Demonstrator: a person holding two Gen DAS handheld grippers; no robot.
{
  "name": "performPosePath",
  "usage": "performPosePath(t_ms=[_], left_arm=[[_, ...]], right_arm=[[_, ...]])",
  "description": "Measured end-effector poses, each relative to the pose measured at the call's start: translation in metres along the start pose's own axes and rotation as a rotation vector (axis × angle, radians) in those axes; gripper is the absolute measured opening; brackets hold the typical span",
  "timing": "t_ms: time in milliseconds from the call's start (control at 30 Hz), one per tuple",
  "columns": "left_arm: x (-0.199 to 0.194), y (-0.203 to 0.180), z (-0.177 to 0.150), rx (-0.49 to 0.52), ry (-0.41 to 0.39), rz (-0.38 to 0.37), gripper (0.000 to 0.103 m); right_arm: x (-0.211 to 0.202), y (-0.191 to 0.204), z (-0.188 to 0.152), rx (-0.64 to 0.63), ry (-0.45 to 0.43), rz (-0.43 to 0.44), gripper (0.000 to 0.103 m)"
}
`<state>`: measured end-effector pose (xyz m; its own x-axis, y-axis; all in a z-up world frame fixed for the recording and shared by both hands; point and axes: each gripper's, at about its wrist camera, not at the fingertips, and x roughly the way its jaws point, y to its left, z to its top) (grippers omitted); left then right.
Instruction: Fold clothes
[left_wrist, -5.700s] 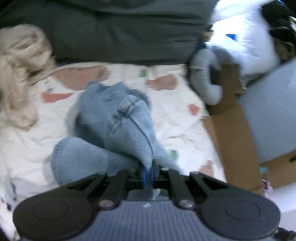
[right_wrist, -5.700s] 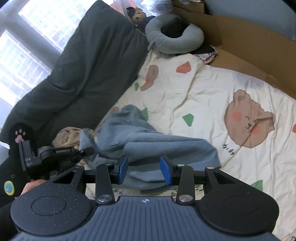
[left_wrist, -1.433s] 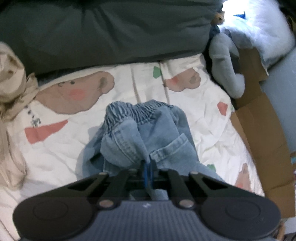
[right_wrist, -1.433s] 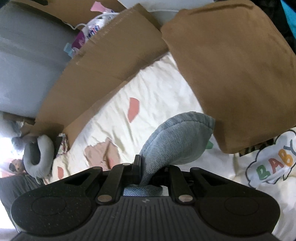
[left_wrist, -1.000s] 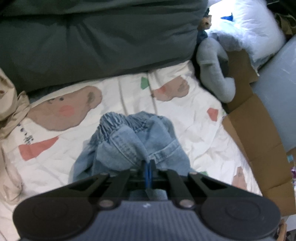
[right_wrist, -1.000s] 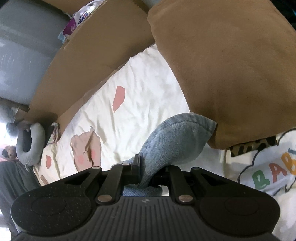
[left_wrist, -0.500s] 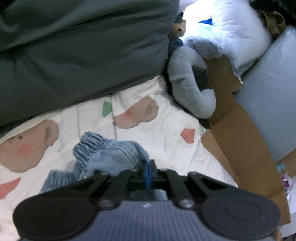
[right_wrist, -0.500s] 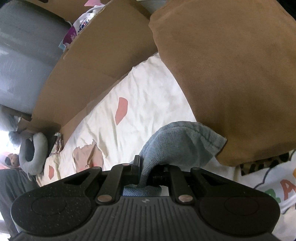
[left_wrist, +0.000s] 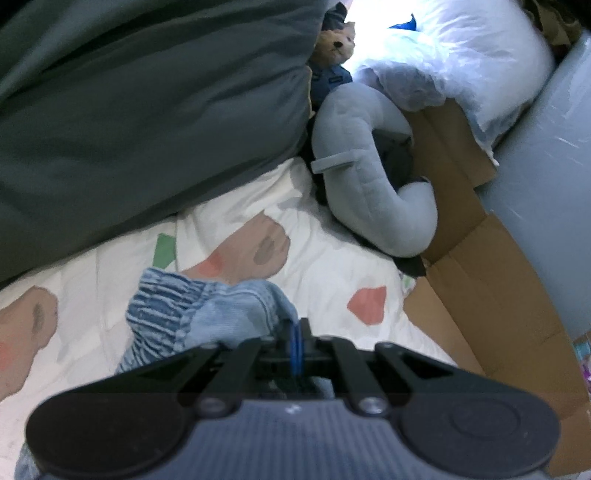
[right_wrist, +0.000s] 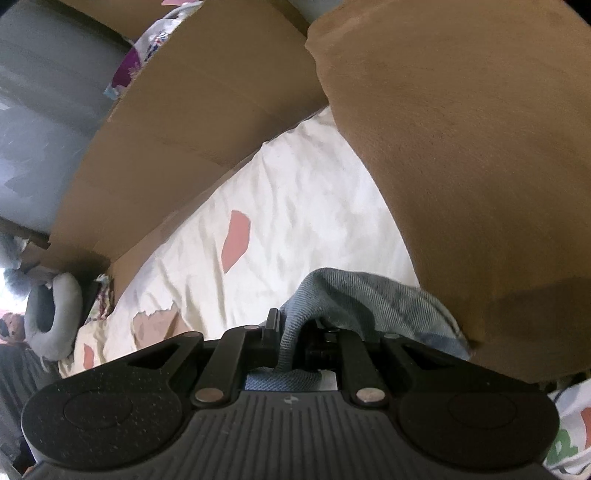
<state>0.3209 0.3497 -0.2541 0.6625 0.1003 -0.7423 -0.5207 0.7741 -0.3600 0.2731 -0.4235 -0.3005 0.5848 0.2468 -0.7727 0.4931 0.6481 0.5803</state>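
Light blue jeans (left_wrist: 207, 314) lie bunched on a white bedsheet (left_wrist: 332, 266) printed with bear faces and coloured shapes. My left gripper (left_wrist: 295, 332) is shut on a fold of the denim near the elastic waistband, low over the sheet. My right gripper (right_wrist: 295, 332) is shut on another part of the jeans (right_wrist: 354, 295), whose hem lies against a brown cushion (right_wrist: 461, 147). The fabric between the two grippers is hidden below the gripper bodies.
A dark grey duvet (left_wrist: 129, 110) fills the back left. A grey neck pillow (left_wrist: 369, 177), a small teddy bear (left_wrist: 336, 44) and a white pillow (left_wrist: 461, 62) sit at the back. Brown cardboard (left_wrist: 498, 277) lines the bed's right side (right_wrist: 166, 129).
My left gripper has moved forward and down with the jeans, so less denim shows. My right gripper has lowered its held hem onto the sheet beside the brown cushion.
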Motion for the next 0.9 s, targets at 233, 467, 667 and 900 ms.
performPosePath(t_ms=[233,467,667,900], left_arm=[[0.028,-0.022,0.016,0.023,-0.012,0.012,0.001],[0.053,-0.037,0.029,0.026,-0.017,0.055,0.001],[0.058,-0.034,0.039,0.017,-0.038,0.103,0.001],[0.057,-0.036,0.056,0.024,-0.05,0.11,0.001]], right_arm=[[0.017,-0.001,0.008,0.043,-0.015,-0.025,0.011],[0.024,0.0,0.014,0.147,-0.014,-0.008,0.011],[0.021,0.013,0.008,0.169,-0.002,0.052,0.01],[0.022,0.032,0.013,0.134,-0.031,0.075,0.011]])
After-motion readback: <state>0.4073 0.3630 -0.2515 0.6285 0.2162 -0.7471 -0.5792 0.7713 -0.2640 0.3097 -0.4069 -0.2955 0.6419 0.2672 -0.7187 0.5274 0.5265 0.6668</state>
